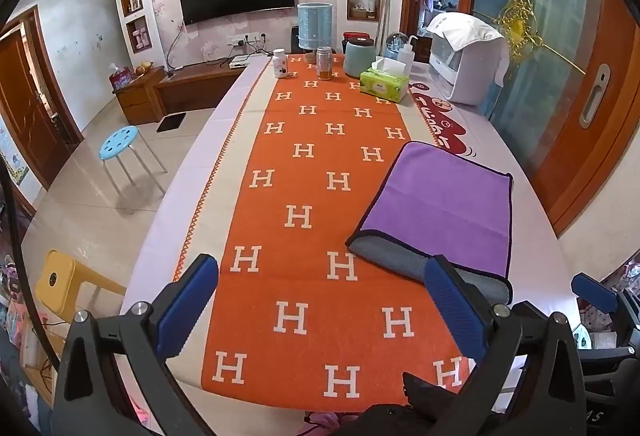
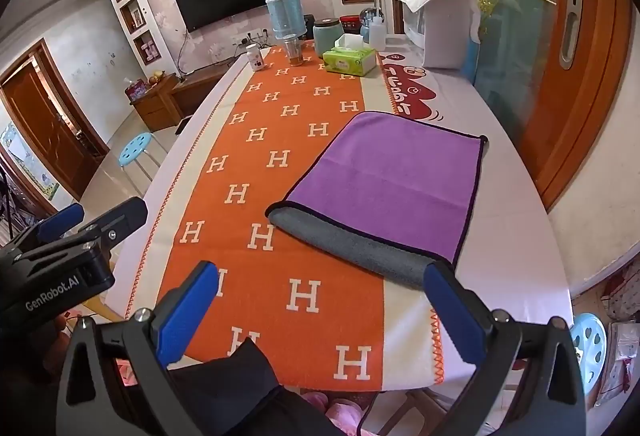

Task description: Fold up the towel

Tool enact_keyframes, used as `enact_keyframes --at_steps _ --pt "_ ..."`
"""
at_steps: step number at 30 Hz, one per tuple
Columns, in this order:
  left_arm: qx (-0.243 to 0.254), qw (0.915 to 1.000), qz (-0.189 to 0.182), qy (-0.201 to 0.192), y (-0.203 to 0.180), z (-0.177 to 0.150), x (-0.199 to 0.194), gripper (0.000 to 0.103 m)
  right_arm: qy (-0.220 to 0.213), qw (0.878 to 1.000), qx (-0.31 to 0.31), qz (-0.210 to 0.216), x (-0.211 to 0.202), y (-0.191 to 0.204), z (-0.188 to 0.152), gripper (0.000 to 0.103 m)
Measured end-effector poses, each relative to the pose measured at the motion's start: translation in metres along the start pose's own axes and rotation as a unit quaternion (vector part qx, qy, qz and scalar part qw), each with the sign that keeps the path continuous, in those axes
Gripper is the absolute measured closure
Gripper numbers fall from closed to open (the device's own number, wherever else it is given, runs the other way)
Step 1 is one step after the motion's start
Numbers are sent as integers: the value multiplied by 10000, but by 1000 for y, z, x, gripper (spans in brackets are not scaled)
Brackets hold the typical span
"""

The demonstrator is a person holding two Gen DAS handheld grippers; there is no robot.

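Observation:
A purple towel [image 1: 448, 204] with a dark hem and grey underside lies folded on the right side of the table [image 1: 192, 196]. Its grey folded edge [image 1: 400, 256] faces me. It also shows in the right wrist view [image 2: 392, 176]. My left gripper [image 1: 320, 300] is open and empty above the orange runner [image 1: 312, 220], left of the towel's near edge. My right gripper [image 2: 320, 304] is open and empty just short of the towel's near grey edge [image 2: 352, 244]. The left gripper also shows in the right wrist view [image 2: 80, 224] at far left.
At the table's far end stand a green tissue box [image 1: 384, 86], jars [image 1: 325, 63], a white bottle [image 1: 280, 63], a teal canister [image 1: 359, 57] and a white appliance [image 1: 466, 60]. A sliding door [image 1: 592, 96] runs along the right. A blue stool [image 1: 120, 144] and yellow stool [image 1: 60, 280] stand left.

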State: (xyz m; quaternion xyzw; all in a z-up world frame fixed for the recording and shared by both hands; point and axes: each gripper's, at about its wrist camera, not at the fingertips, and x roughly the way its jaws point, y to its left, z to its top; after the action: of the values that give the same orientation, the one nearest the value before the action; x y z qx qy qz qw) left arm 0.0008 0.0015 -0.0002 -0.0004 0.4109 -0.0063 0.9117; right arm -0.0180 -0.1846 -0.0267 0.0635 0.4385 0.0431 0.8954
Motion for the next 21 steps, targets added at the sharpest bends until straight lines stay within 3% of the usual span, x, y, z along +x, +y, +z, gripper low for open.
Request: enact_keyframes --at_steps 21 --pt "51 9998 -139 123 6 3 5 1 169 9996 15 -227 6 9 3 0"
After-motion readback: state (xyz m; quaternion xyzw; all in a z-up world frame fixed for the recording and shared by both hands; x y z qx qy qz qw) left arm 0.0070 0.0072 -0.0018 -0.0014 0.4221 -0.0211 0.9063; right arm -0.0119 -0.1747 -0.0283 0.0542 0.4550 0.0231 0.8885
